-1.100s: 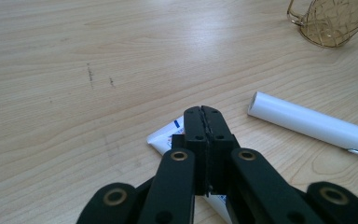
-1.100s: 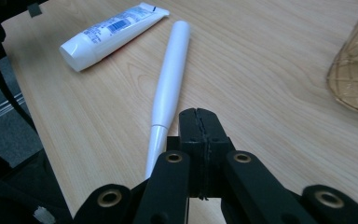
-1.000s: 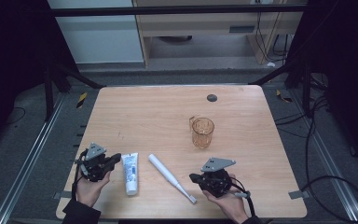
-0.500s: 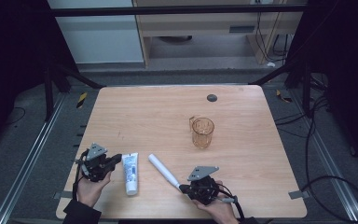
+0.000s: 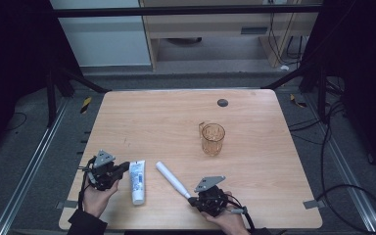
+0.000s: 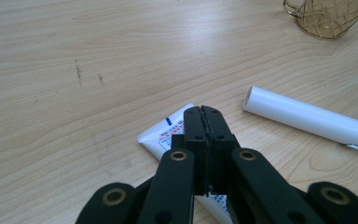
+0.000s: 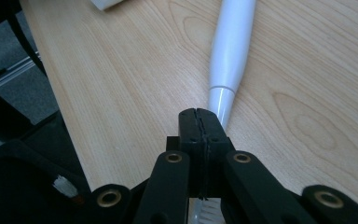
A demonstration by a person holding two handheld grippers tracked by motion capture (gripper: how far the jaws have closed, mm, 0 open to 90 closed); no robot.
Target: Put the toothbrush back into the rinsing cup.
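From the high view, your right gripper (image 5: 194,200) sits at the lower middle of the frame, jaws shut, at the narrow end of the white electric toothbrush (image 5: 172,179), which lies slanted on the table (image 5: 254,122); your left gripper (image 5: 123,167), lower left, is likewise shut and empty, just beside the toothpaste tube (image 5: 137,181). An amber glass mug (image 5: 212,138) stands well apart, right of centre. In the left gripper view, the closed jaws hover over the tube's crimped end (image 6: 163,135), with the toothbrush handle (image 6: 307,121) at the right. In the right gripper view, the shut jaws cover the toothbrush's neck (image 7: 221,105), and bristles peek out at the bottom edge. The handle looks stiff, light and smooth, so it may roll or slip; take it across the thick body. Whether the jaws touch the neck is hidden.
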